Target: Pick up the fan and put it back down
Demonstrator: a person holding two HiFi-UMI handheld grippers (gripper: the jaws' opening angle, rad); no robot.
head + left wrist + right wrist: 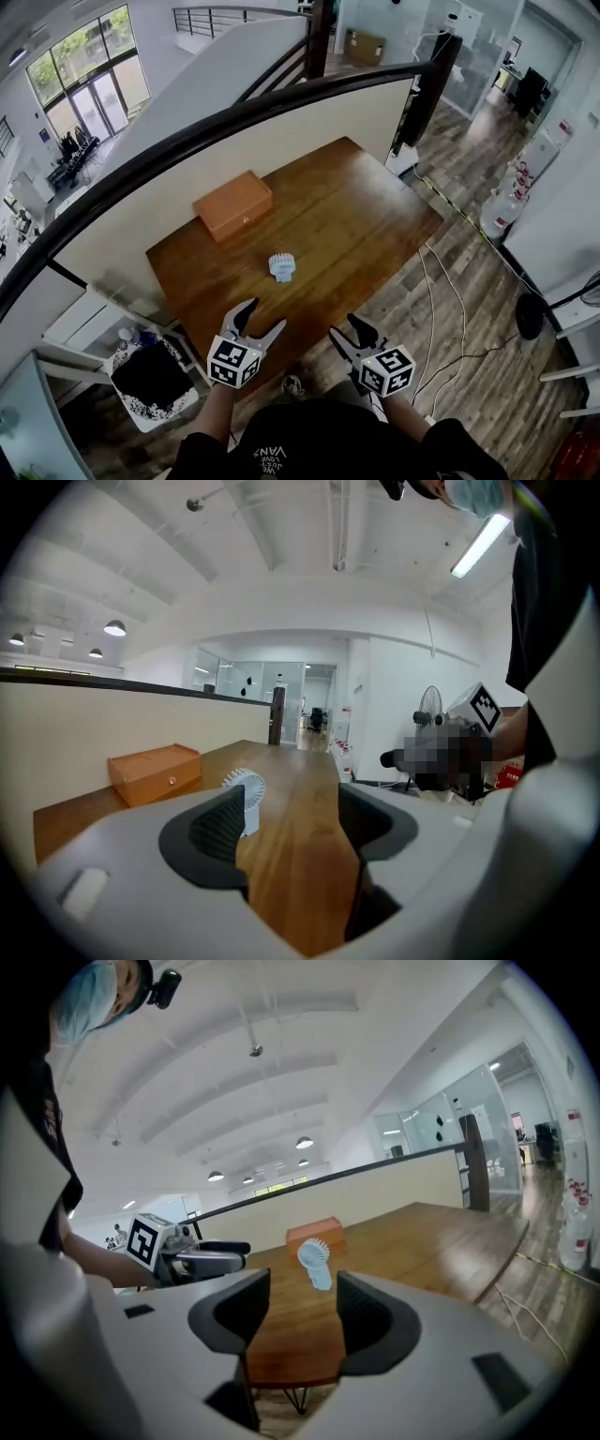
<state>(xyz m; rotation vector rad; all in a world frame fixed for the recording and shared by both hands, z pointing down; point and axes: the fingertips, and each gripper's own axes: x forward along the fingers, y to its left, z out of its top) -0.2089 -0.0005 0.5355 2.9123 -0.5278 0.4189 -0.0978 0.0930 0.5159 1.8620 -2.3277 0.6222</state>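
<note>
Plainly, left claw (pixel 263 316) and right claw (pixel 345 326) gape empty before the fan (pixel 282 266), orange box (pixel 233 204) behind it.

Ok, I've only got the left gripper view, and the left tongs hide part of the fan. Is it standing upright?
Observer: Yes, the right gripper view shows the whole fan upright on its base on the table.
Operator: And the other pair, open? It's blurred for me.
Observer: The right tongs stand open with nothing between them.
Operator: Where are both pairs relative to the fan?
Observer: In the head view the left tongs and right tongs are by the table's near edge, short of the fan, with the orange box beyond it.
</note>
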